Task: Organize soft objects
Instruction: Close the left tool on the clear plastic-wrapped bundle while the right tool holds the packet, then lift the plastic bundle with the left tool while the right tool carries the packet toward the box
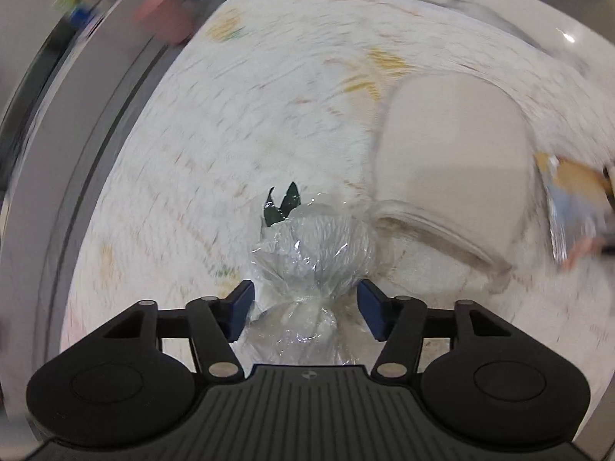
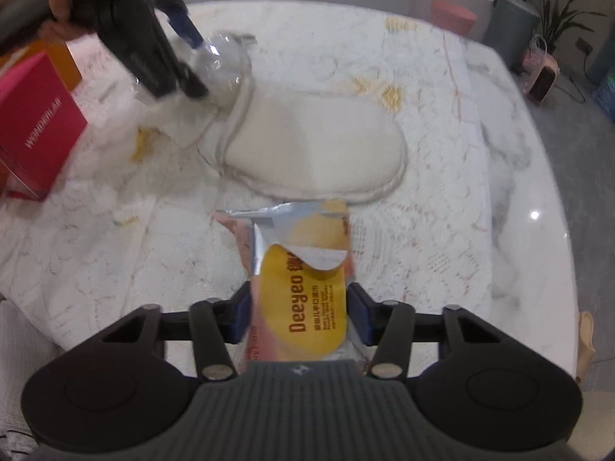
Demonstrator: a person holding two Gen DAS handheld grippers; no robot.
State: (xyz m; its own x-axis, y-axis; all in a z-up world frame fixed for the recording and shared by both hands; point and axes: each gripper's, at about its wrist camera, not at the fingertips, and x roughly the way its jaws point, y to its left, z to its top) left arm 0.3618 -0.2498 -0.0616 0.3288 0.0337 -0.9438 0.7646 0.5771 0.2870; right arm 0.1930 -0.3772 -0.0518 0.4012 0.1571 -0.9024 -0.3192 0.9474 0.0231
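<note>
My left gripper (image 1: 305,307) is shut on a clear plastic-wrapped bundle (image 1: 311,246) with a dark green tip, held over the white lace cloth (image 1: 192,134). A beige slipper (image 1: 453,169) lies just to its right; it also shows in the right wrist view (image 2: 315,146). My right gripper (image 2: 298,315) is shut on a yellow and pink "Deeyeo" wipes packet (image 2: 303,284), held just short of the slipper. The left gripper (image 2: 184,61) and its bundle (image 2: 225,65) appear at upper left in the right wrist view, by the slipper's opening.
A red box (image 2: 34,126) stands at the cloth's left edge. A pink stool (image 2: 453,17), a grey-green bin (image 2: 515,27) and a potted plant (image 2: 557,11) stand on the floor beyond the white table's edge (image 2: 538,192).
</note>
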